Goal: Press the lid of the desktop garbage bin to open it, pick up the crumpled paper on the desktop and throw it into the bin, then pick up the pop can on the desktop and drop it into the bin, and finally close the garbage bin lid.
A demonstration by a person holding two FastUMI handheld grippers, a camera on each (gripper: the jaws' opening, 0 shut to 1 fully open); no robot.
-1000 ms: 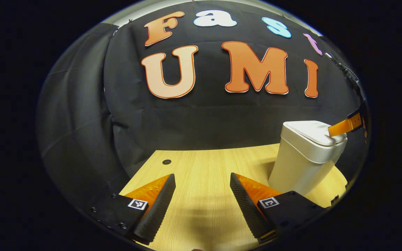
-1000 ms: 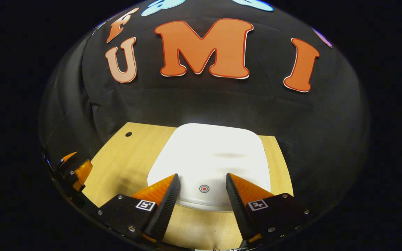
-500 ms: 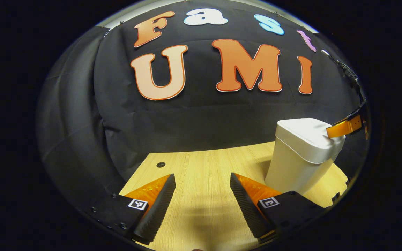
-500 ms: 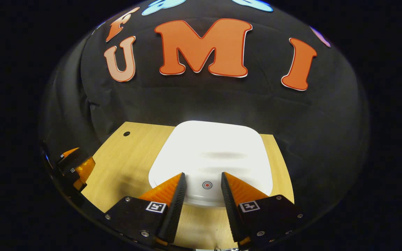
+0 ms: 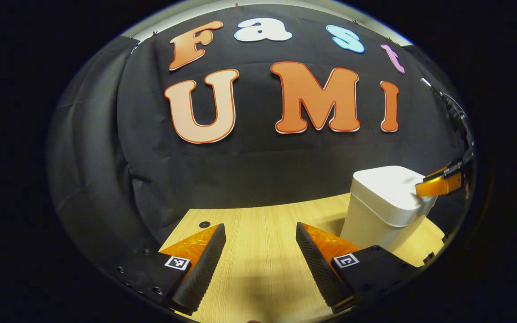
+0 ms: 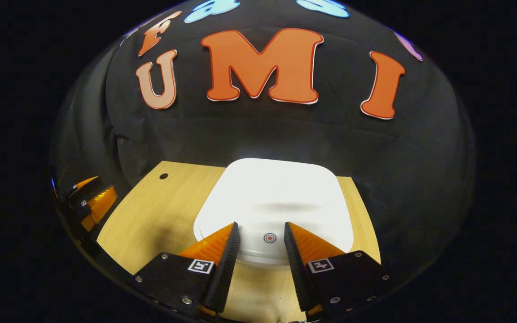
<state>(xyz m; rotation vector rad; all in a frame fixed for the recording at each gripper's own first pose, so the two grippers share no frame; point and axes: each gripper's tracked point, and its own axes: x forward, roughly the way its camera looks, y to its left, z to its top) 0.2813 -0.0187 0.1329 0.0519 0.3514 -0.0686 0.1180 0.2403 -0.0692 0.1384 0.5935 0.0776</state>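
1. My right gripper (image 6: 260, 233) hangs over the near edge of the white garbage bin lid (image 6: 276, 197). Its fingers are a narrow gap apart and hold nothing, and a small red ring mark (image 6: 269, 237) on the lid shows between the tips.
2. From the right gripper view I cannot tell whether the tips touch the lid or sit just above it.
3. In the left gripper view, that same gripper (image 5: 438, 185) reaches in from the right edge, with its finger end at the lid's near corner.
4. My left gripper (image 5: 260, 235) is spread wide and empty above the bare wooden desktop (image 5: 263, 269), well apart from the bin.
5. The left gripper view gives the garbage bin (image 5: 386, 208) from the side: upright, lid flat and closed, standing at the desk's right end.
6. The right gripper view looks down on the lid and catches my left gripper (image 6: 90, 204) low at the left edge.
7. A small round hole (image 5: 204, 224) sits near the desktop's far left corner.
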